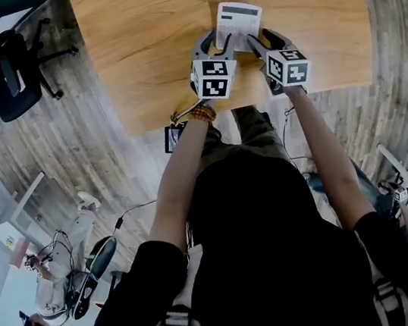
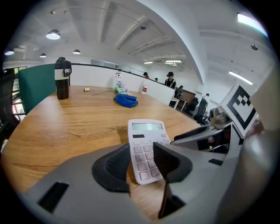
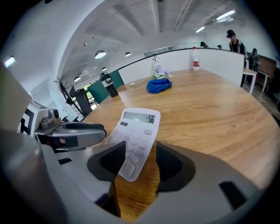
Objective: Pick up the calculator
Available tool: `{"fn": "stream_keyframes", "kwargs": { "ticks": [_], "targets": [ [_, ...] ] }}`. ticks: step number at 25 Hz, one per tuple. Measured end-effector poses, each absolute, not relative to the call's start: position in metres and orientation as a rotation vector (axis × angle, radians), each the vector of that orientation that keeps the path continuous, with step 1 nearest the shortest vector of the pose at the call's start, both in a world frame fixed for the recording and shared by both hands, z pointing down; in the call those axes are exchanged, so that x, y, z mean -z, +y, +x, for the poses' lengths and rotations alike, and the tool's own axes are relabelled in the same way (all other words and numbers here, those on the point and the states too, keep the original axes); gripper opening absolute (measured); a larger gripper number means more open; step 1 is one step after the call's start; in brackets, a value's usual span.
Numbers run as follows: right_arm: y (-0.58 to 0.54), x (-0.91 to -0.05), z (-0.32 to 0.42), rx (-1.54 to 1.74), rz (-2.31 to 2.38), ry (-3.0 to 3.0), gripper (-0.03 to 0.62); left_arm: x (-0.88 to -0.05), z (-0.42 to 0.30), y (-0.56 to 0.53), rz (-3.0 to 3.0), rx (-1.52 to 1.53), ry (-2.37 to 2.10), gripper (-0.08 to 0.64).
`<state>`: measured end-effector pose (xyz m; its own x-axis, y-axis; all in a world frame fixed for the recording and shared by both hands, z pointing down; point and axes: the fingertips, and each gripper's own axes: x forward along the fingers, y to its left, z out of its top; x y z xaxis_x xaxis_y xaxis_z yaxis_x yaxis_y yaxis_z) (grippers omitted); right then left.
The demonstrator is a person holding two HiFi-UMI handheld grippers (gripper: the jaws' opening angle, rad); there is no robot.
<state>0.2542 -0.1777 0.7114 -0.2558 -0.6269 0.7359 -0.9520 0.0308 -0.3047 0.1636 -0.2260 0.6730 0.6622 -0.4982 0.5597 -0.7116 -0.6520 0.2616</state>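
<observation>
I see the white rectangular desk calculator (image 1: 238, 22) lying near the front edge of the light wooden table (image 1: 139, 46), display end away from me and showing -56. Both tools meet at its near end.

In the left gripper view, the left gripper (image 2: 142, 164) has its two dark pads against the calculator's long sides, closed around the lower key rows.

In the right gripper view, the right gripper (image 3: 138, 159) has its jaws spread. The calculator's near corner pokes in between them at a slant, one pad overlaps its edge, and bare wood shows beside the other pad.

Farther back on the table I make out a crumpled blue cloth (image 2: 126, 100) and, well apart from it, a dark lidded bottle (image 2: 62, 78) standing upright.
</observation>
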Motion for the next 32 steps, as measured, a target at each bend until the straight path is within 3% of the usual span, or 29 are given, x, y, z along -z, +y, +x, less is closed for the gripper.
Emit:
{"fn": "stream_keyframes", "kwargs": {
  "ticks": [12, 25, 32],
  "targets": [
    [-0.184, -0.733, 0.258, -1.281, 1.581, -1.908, 0.233, -0.709, 0.162, -0.232, 2.285, -0.648, -0.875, 0.219],
    [-0.190, -0.729, 0.250, -1.486, 1.544, -1.940, 0.164, -0.711, 0.167, -0.232, 2.177, -0.580, -0.844, 0.204],
    [-0.191, -0.725, 0.243, -1.473, 1.521, -1.952, 0.185, -0.711, 0.167, -0.232, 2.161, -0.576, -0.869, 0.202]
  ]
}}
